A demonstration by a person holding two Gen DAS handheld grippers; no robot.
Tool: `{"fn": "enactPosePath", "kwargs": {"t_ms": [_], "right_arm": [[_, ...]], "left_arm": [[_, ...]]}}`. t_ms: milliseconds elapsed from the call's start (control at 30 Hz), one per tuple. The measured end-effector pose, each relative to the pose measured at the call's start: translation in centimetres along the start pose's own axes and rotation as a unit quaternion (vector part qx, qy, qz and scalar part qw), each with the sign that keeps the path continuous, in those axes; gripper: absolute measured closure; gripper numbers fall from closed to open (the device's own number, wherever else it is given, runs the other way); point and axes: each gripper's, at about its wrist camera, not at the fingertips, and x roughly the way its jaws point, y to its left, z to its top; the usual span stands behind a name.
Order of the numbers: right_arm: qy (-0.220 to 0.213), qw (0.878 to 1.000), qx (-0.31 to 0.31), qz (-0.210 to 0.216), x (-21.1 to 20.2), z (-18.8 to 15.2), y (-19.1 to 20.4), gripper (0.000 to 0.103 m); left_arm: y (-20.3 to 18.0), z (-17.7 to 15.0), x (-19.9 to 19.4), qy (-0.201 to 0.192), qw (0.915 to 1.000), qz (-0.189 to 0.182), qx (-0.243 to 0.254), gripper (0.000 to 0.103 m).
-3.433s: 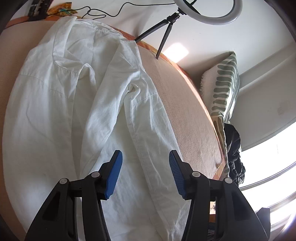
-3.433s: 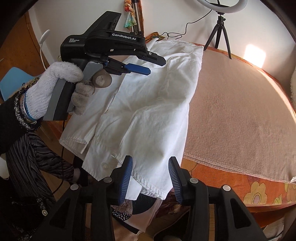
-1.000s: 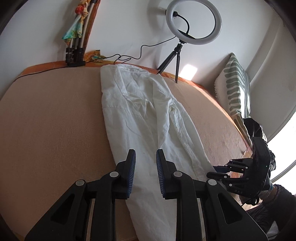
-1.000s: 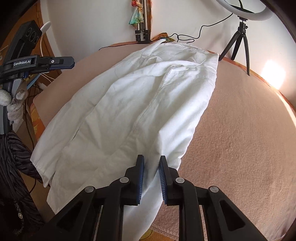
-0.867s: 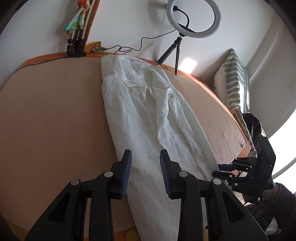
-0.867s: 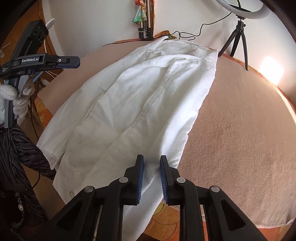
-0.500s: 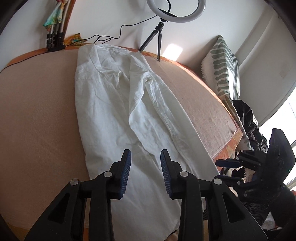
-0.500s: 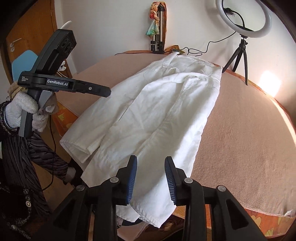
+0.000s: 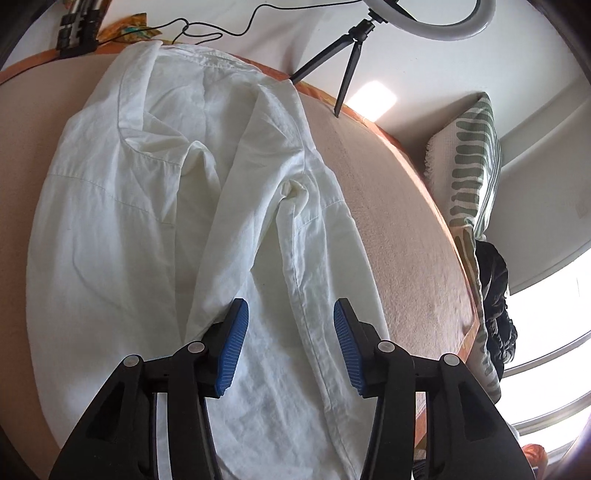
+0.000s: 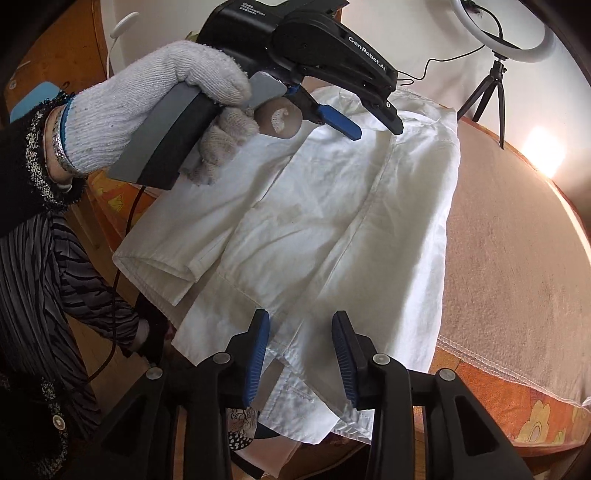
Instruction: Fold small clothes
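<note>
A white shirt (image 9: pixel 155 206) lies spread lengthwise on a peach blanket (image 9: pixel 399 229), collar at the far end, front placket and a sleeve folded over the middle. My left gripper (image 9: pixel 290 347) is open and empty, hovering over the shirt's lower middle. In the right wrist view the same shirt (image 10: pixel 332 221) hangs its hem over the bed edge. My right gripper (image 10: pixel 301 354) is open and empty just above the hem. The left gripper (image 10: pixel 373 125), held by a white-gloved hand (image 10: pixel 155 99), shows above the shirt's left sleeve.
A ring light on a tripod (image 9: pixel 354 44) stands at the far bed edge, with a cable and a second stand (image 9: pixel 77 33) by the wall. A green-striped pillow (image 9: pixel 472 155) and dark clothes (image 9: pixel 495 295) lie at the right. An orange floral sheet (image 10: pixel 517 406) edges the bed.
Both grippers have opened wide from near-shut and moved closer over the shirt. The left gripper came in over the shirt's middle; the right dropped to the hem.
</note>
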Motion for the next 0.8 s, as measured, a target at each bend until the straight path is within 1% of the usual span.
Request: {"fn": "enactPosePath", "kwargs": {"t_ms": [67, 167, 233, 267, 300, 333, 367, 467, 600, 700, 800], "right_arm": [[-0.001, 1.0, -0.001, -0.004, 0.0, -0.2, 0.1, 0.066], [-0.003, 1.0, -0.007, -0.01, 0.0, -0.3, 0.4, 0.068], [-0.004, 1.0, -0.007, -0.004, -0.2, -0.2, 0.6, 0.077], [-0.004, 1.0, -0.006, 0.0, -0.2, -0.2, 0.6, 0.085], [-0.003, 1.0, -0.006, 0.002, -0.3, -0.1, 0.8, 0.094], [-0.004, 1.0, -0.007, -0.002, -0.4, -0.1, 0.9, 0.096], [-0.004, 1.0, -0.006, -0.002, -0.4, -0.2, 0.8, 0.098], [-0.004, 1.0, 0.019, 0.015, -0.5, -0.2, -0.2, 0.102], [-0.013, 0.997, 0.059, 0.04, -1.2, -0.3, -1.3, 0.102], [-0.018, 0.997, 0.06, 0.035, -1.4, -0.4, -1.4, 0.102], [-0.012, 0.998, 0.062, 0.029, -1.2, -0.6, -1.3, 0.102]], "left_arm": [[0.3, 0.4, 0.4, -0.003, 0.9999, -0.007, -0.014, 0.056], [0.1, 0.7, 0.5, -0.014, 0.9997, -0.011, -0.017, 0.056], [0.0, 0.8, 0.7, -0.02, 0.9995, -0.015, -0.017, 0.061], [-0.1, 0.8, 0.7, -0.022, 0.9995, -0.017, -0.016, 0.064], [-0.2, 1.0, 0.9, -0.023, 0.9995, -0.019, -0.012, 0.08], [-0.4, 0.9, 0.9, -0.024, 0.9995, -0.018, -0.006, 0.098], [-0.5, 0.9, 0.8, -0.028, 0.9995, -0.016, 0.0, 0.1], [-0.6, 1.2, 0.2, -0.044, 0.9989, -0.012, 0.01, 0.1], [-0.4, 1.5, -0.3, -0.053, 0.9985, -0.011, 0.01, 0.101], [-0.4, 1.5, -0.3, -0.054, 0.9984, -0.007, 0.013, 0.101], [-0.3, 1.3, -0.1, -0.049, 0.9987, -0.007, 0.013, 0.101]]}}
